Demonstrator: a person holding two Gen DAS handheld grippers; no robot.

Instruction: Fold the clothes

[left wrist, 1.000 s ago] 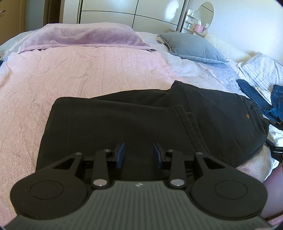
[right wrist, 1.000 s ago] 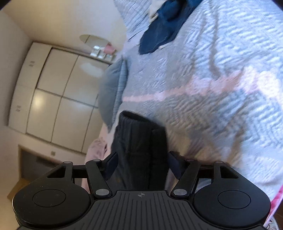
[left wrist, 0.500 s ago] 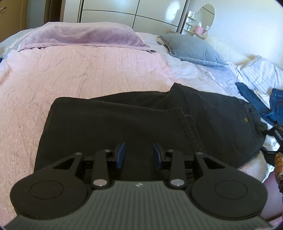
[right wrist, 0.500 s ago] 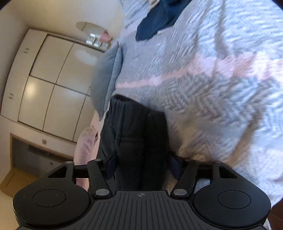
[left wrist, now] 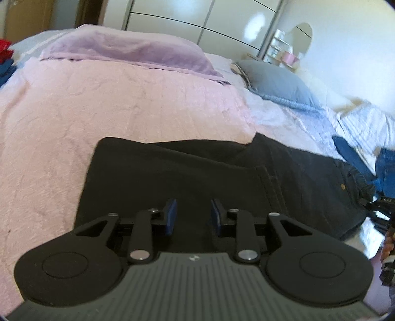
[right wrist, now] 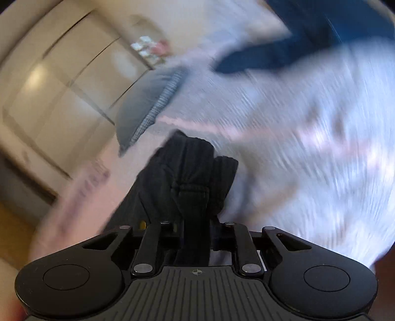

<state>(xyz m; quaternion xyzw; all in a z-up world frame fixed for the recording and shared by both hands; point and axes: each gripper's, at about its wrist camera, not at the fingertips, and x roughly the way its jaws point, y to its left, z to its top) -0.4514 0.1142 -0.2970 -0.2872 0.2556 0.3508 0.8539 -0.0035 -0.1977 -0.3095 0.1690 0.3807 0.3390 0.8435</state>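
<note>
Pink-covered bed (left wrist: 123, 106) bearing black trousers (left wrist: 197, 177), lilac pillow (left wrist: 128, 53), grey pillow (left wrist: 276, 84), blue jeans (left wrist: 385, 163).

The left wrist view looks low across the bed (left wrist: 123, 103) toward the wardrobe (left wrist: 222, 17), close over black trousers (left wrist: 197, 172). The right wrist view, rolled and blurred, faces the same trousers (right wrist: 187, 172), grey pillow (right wrist: 145, 103) and wardrobe.
</note>
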